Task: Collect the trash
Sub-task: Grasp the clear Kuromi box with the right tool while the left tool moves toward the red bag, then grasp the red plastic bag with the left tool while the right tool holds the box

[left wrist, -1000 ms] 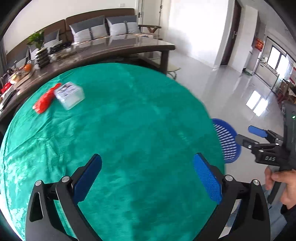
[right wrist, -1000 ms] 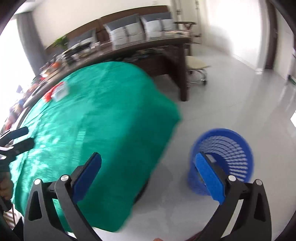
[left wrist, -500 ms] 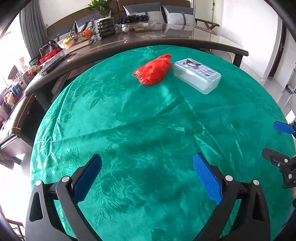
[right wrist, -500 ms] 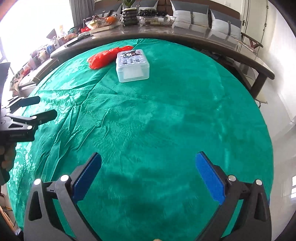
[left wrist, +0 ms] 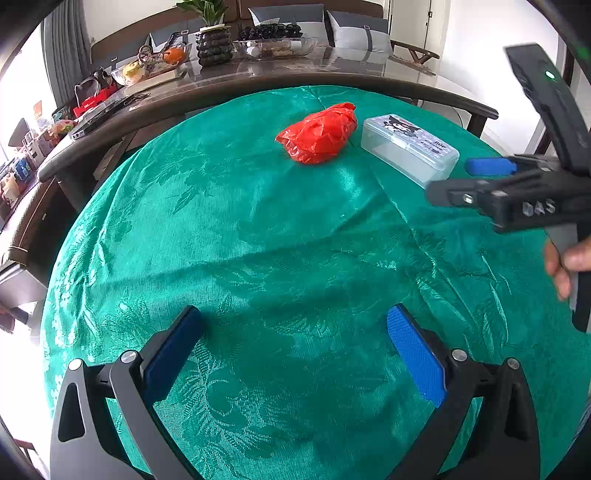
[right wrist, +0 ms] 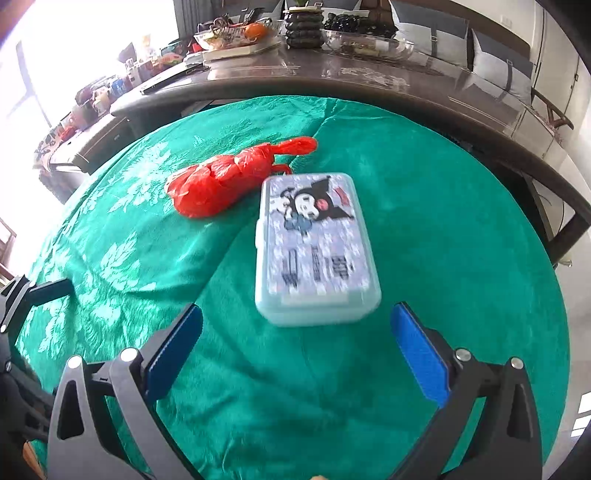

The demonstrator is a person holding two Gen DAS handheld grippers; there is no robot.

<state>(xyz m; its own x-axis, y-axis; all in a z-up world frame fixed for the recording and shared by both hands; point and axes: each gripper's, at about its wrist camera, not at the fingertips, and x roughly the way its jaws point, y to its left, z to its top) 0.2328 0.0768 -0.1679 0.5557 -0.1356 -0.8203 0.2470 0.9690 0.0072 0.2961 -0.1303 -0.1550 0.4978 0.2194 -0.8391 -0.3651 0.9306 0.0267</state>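
A crumpled red plastic bag (left wrist: 319,133) lies on the green tablecloth (left wrist: 258,258); it also shows in the right wrist view (right wrist: 221,181). Right beside it sits a clear plastic box (left wrist: 408,147) with a cartoon sticker, seen close in the right wrist view (right wrist: 314,243). My left gripper (left wrist: 295,354) is open and empty, well short of the bag. My right gripper (right wrist: 295,354) is open and empty, just short of the box; it also shows in the left wrist view (left wrist: 469,181).
A long dark table (left wrist: 258,77) with a plant pot (left wrist: 214,44), fruit bowls and clutter stands behind the round table. A sofa with grey cushions (left wrist: 354,29) is at the back wall. White floor (right wrist: 580,332) lies to the right.
Both grippers have swung from the floor and blue basket towards the table and moved closer to the bag and box. The right gripper now sits just before the box.
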